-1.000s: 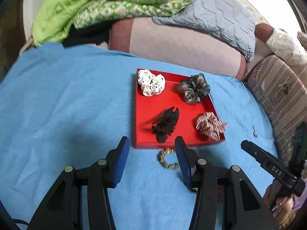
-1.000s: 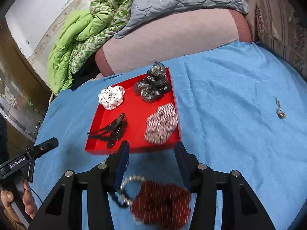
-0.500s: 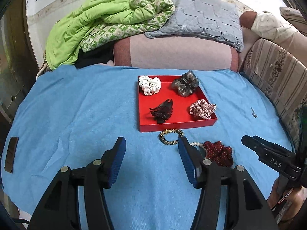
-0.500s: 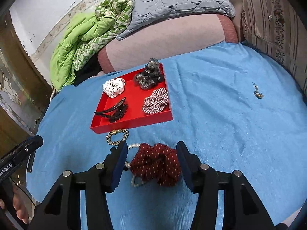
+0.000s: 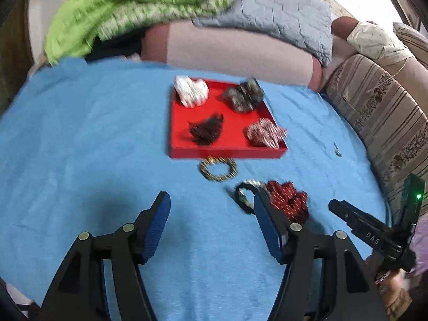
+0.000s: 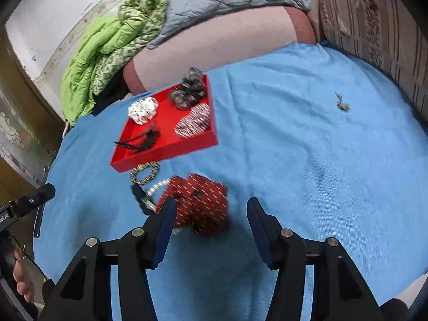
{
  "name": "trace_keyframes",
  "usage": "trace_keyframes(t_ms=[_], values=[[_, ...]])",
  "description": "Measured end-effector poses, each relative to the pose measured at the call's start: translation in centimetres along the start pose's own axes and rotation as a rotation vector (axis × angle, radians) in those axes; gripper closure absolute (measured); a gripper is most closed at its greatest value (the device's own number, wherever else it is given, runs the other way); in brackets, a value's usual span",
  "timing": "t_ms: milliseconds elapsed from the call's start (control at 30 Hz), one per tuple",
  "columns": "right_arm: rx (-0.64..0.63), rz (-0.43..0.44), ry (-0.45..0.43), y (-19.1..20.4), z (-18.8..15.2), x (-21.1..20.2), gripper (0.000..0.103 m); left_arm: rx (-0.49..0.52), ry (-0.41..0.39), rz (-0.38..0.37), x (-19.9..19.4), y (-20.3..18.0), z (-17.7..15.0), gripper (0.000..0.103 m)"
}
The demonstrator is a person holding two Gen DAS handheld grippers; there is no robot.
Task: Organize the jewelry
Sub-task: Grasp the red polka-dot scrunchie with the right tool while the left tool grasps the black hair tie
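A red tray on the blue cloth holds a white scrunchie, a dark grey scrunchie, a black claw clip and a red-white checked scrunchie. In front of the tray lie a gold beaded bracelet, a pearl strand with a black band and a dark red dotted scrunchie. My left gripper is open and empty, left of the red scrunchie. My right gripper is open, just behind the red scrunchie, apart from it.
A small dark trinket lies alone on the cloth at right. A pink bolster, grey quilted pillow and green blankets are stacked behind. A striped sofa side borders the right edge.
Both grippers have drawn back from the tray and up. The red scrunchie, which lay between the right gripper's fingers, now lies free on the cloth ahead of them.
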State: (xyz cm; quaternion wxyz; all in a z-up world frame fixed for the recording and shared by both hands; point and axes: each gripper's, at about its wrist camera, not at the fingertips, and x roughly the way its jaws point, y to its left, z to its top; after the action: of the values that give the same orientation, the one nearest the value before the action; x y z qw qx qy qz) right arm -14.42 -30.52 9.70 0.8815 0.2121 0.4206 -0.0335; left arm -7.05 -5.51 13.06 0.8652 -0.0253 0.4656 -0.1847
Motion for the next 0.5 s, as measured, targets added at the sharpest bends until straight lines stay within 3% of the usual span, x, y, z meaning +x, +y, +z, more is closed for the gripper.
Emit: trace_keyframes(t_ms=[333, 500], values=[[-0.008, 0.057, 0.058, -0.9, -1.0, 3.2, 0.044, -0.018, 0.204, -0.179, 9.2, -3.1, 0.5, 0.039], [0.008, 0.089, 0.086, -0.9, -0.8, 5.1, 0.044, -0.026, 0.265, -0.179, 12.3, -3.8, 1.1, 0.040]])
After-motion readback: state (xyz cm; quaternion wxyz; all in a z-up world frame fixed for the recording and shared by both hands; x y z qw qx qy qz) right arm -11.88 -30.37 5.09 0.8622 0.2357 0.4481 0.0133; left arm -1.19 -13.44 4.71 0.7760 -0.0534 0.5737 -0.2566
